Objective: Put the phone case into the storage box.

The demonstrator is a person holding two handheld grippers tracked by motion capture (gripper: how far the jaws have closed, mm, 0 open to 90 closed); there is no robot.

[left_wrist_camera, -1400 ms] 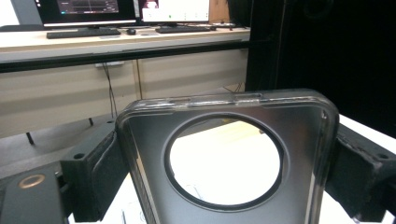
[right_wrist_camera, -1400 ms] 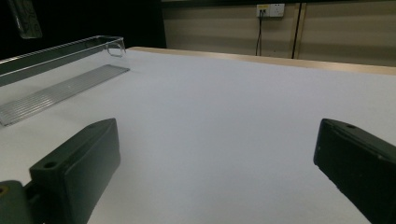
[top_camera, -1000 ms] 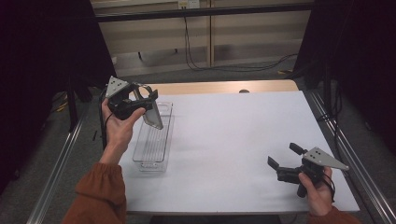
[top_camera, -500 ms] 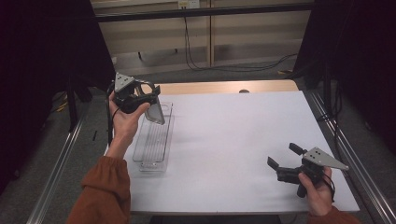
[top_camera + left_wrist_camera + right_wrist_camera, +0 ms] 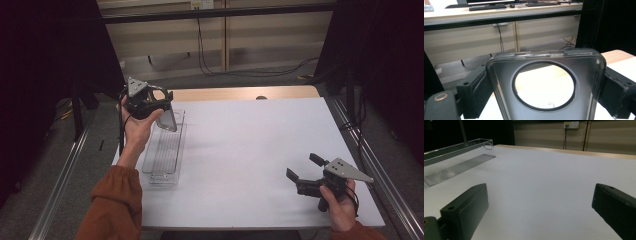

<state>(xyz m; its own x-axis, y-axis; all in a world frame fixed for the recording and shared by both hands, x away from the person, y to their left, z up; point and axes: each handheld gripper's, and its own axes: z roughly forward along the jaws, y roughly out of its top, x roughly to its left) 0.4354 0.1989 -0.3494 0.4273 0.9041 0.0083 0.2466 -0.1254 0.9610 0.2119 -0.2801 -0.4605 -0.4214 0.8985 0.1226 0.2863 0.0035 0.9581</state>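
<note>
My left gripper (image 5: 159, 103) is held above the far end of a clear plastic tray (image 5: 166, 152) at the table's left side. It is shut on a see-through phone case (image 5: 170, 119) that hangs down from the jaws, clear of the tray. In the left gripper view the phone case (image 5: 499, 72) stands between the two black pads, with its large round cut-out in the middle. My right gripper (image 5: 304, 168) rests low at the table's near right, open, with nothing between its fingers (image 5: 466, 205).
The white table (image 5: 250, 145) has a wooden strip along its far edge. Metal rails run down both sides. The clear tray (image 5: 456, 148) with its ribbed floor lies far left in the right gripper view. Cables hang behind the table.
My left hand has lifted and drifted slightly towards the far right with the phone case, turning a little. The right gripper has stayed put.
</note>
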